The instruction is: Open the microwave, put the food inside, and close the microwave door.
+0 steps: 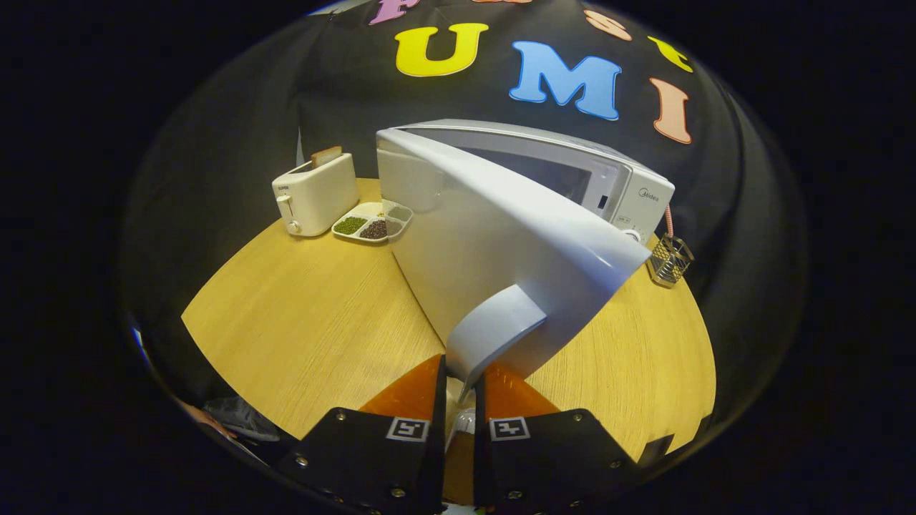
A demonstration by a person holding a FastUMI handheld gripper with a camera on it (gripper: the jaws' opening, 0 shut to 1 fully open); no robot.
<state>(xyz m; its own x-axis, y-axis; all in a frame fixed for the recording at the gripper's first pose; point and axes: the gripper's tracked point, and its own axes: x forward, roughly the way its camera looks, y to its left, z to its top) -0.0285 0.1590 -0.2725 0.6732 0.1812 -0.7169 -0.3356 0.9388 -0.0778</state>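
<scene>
A white microwave (630, 193) stands at the back of the round wooden table (300, 322). Its door (494, 243) is swung partly open toward me, edge on. The door's curved handle (494, 332) reaches down between my fingers. My gripper (460, 379) is shut on that handle, one finger on each side of it. The microwave's cavity shows as a dark opening behind the door. A white divided tray (372, 222) with green and dark brown food lies on the table left of the door.
A white toaster (315, 193) with a slice of bread in it stands left of the tray. A small wire basket (670, 259) sits to the right of the microwave near the table's edge. Bare tabletop lies left of my fingers.
</scene>
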